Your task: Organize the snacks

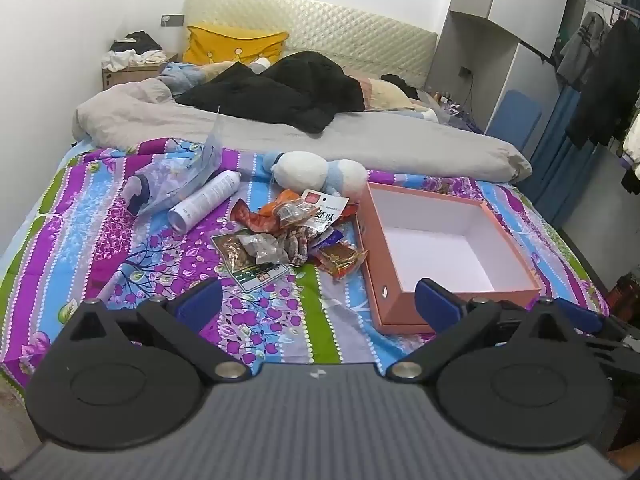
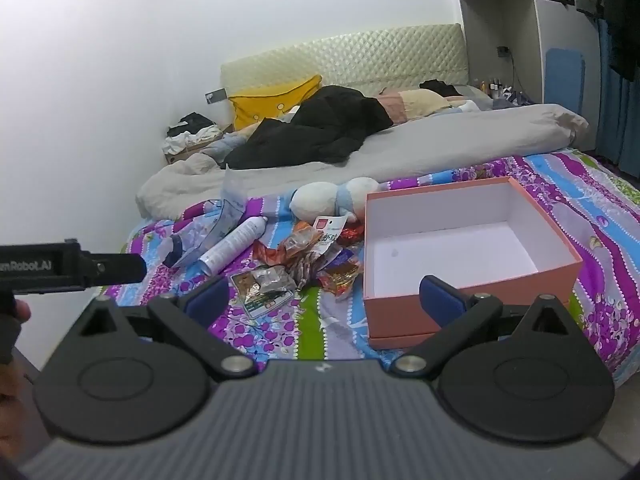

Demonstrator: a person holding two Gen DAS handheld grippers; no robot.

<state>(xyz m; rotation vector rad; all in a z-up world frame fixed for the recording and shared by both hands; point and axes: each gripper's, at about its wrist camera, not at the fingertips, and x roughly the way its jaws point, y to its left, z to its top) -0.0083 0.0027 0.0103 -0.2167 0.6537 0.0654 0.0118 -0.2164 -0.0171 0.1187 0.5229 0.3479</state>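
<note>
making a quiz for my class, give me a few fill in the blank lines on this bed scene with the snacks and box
1. The pink box on the bed has ____ inside it.
2. The pile of snack packets lies to the ____ of the box in both views.
3. The white spray can is lying on its ____.
4. Both the left hand-held gripper and the right hand-held gripper have their jaws ____.

Missing words: nothing; left; side; open
</note>
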